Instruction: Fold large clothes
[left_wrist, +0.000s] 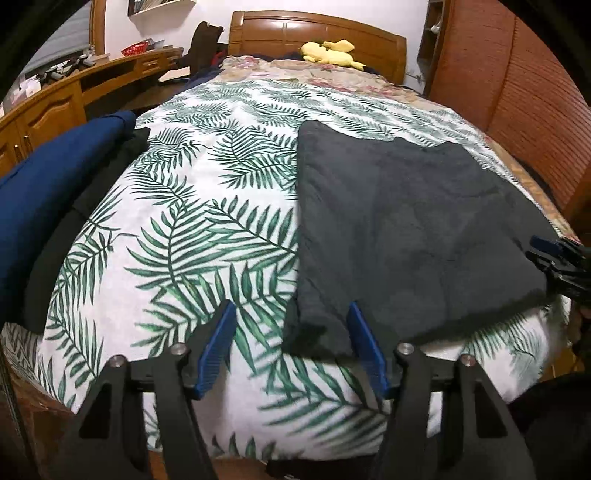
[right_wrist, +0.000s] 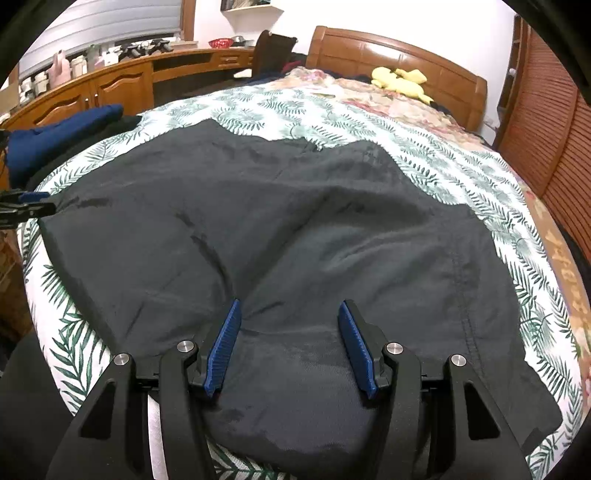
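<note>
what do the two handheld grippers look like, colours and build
Both match. The left gripper and right gripper each have two matte black angular plastic fingers with triangular cut-outs, silver round pivot bolts, and ribbed blue pads lining the inner faces. No cables, markings or sleeves show.

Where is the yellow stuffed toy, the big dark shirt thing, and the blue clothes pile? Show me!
yellow stuffed toy (left_wrist: 328, 53): left wrist view, on its body.
dark grey garment (right_wrist: 295, 229): right wrist view, on its flat middle.
folded navy blue garment (left_wrist: 55, 177): left wrist view, on its top face.
</note>
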